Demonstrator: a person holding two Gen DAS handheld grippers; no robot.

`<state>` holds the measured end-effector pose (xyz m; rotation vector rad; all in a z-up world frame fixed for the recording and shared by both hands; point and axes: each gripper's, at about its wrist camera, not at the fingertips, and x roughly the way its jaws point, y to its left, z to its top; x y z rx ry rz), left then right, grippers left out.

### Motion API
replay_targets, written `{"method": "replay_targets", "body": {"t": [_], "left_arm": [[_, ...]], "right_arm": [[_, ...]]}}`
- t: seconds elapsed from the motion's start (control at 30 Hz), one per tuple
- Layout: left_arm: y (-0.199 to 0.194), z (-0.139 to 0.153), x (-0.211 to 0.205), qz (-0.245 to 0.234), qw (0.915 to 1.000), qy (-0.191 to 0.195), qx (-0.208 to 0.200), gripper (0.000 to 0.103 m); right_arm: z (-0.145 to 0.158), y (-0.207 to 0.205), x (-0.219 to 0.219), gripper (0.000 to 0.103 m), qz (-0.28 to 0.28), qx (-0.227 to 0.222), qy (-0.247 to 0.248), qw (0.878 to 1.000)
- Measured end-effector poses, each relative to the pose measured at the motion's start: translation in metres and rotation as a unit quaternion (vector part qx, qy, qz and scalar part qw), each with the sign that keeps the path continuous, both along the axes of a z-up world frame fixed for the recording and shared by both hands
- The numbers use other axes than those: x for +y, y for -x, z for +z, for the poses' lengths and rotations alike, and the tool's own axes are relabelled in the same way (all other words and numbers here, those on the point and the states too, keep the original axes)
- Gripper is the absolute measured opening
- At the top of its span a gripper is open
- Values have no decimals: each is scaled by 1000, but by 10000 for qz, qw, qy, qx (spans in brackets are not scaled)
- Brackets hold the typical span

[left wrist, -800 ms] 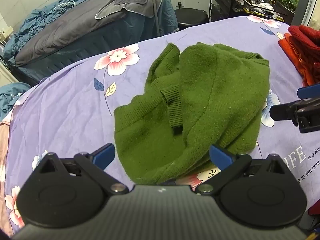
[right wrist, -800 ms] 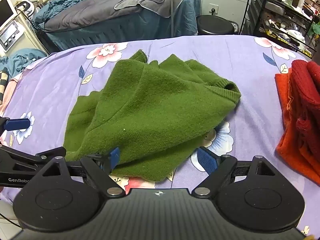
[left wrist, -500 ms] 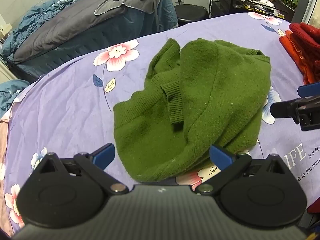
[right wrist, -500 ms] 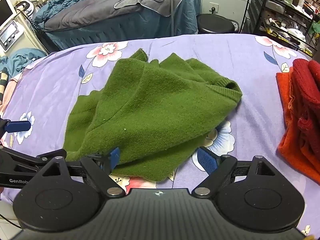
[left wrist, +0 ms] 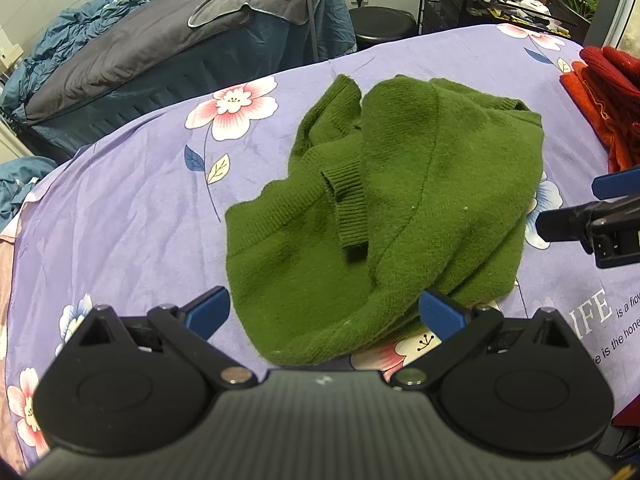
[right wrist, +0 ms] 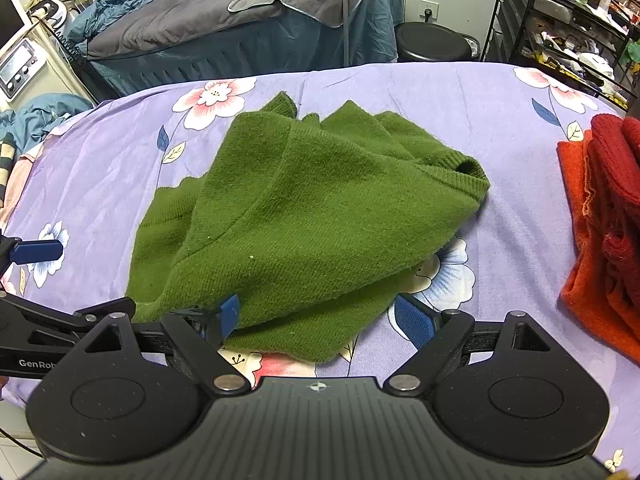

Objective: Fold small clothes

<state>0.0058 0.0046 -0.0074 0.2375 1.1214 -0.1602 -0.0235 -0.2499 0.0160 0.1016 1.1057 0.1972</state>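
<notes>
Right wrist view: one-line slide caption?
Open right gripper hovers at the near edge of a crumpled green sweater on a floral sheet.

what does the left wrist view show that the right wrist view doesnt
Only the left wrist view shows the ribbed cuff of a sleeve lying across the green sweater, and printed lettering on the sheet.

Only the right wrist view shows a white appliance at the far left, and the sweater's open ribbed end facing right.

Both show the crumpled green sweater on the purple floral sheet, the red and orange clothes on the right, the black stool, and both grippers open, left gripper and right gripper, holding nothing.
</notes>
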Motion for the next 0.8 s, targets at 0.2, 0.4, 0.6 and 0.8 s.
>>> {"method": "replay_targets", "body": {"t": [0.2,0.4,0.6,0.8], "left_arm": [[0,-1,2,7,10000,26,6,103],[-2,-2,6,48,10000,44,15,103],[-7,-3,12,173,9996,153,135,103],[-9,-6,15,177,9998,84,44,103]], "right_arm": [[-1,-1,1,103,-5,-1,-2,10000],[-2,-3,4,103,25,15,34,10000],[-2,-5,6,103,47,11,114,9999],[-2,-6,9,103,39,-121,182,9998]]}}
